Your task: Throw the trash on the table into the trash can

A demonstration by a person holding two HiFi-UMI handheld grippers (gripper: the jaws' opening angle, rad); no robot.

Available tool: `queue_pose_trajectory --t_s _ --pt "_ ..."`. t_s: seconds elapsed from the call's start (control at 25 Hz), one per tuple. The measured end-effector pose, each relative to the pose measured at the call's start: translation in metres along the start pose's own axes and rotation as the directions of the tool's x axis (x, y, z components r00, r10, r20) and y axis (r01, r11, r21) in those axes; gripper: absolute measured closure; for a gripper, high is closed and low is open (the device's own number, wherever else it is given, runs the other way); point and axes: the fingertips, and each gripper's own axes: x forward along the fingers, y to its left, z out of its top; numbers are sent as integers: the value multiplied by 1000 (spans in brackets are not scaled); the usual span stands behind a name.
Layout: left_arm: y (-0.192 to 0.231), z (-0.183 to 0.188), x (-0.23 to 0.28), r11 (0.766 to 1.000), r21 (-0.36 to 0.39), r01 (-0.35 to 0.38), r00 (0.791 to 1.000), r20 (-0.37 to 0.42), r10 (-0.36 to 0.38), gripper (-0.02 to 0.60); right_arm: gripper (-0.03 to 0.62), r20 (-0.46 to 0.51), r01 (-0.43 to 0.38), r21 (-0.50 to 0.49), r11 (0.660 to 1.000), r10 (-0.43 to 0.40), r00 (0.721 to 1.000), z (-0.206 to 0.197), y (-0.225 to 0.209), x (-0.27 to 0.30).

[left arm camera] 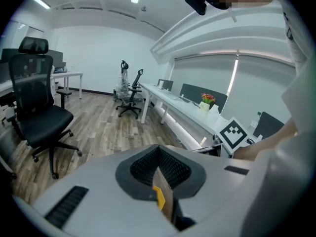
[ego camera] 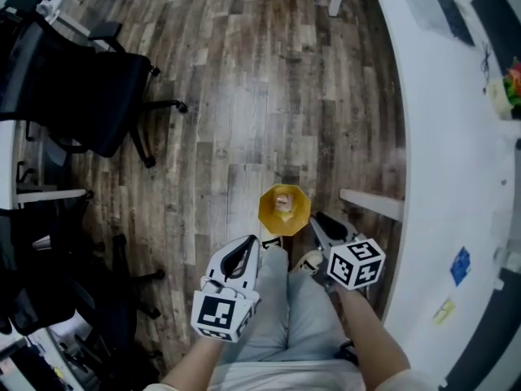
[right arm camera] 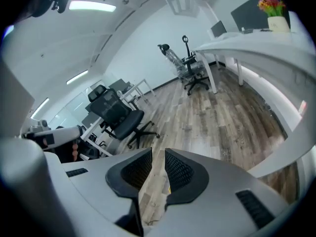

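A yellow trash can (ego camera: 284, 210) stands on the wood floor in front of my feet, with a pale scrap (ego camera: 284, 203) lying inside it. My left gripper (ego camera: 251, 243) hangs just left of the can, its tips together. In the left gripper view the left gripper (left arm camera: 159, 149) has its pads meeting at the tip, and only a brown and yellow sliver shows in the slit behind them. My right gripper (ego camera: 317, 221) hovers at the can's right rim. In its own view the right gripper (right arm camera: 158, 154) stands open by a narrow gap, with only floor showing through.
The long white curved table (ego camera: 456, 137) runs down the right, carrying a blue scrap (ego camera: 461, 265), a yellow scrap (ego camera: 444, 309) and flowers (ego camera: 513, 80). A black office chair (ego camera: 89, 96) stands at the left. My legs (ego camera: 285, 324) and a shoe (ego camera: 309, 261) are below the grippers.
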Motion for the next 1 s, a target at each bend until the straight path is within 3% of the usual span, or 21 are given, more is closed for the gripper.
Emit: queue_pose_trajectory --t_s 0.36,0.72,1.0 --pt "-70 74 -31 987 94 132 990 35 -136 581 557 144 -36 -171 985 61 988 94 57 -120" --pt "-121 120 -59 969 143 202 977 45 -210 581 560 199 -39 -248 968 90 976 112 108 -208" --pt "-157 142 -67 959 172 226 968 66 -241 581 560 267 -11 -250 968 79 960 126 118 -262"
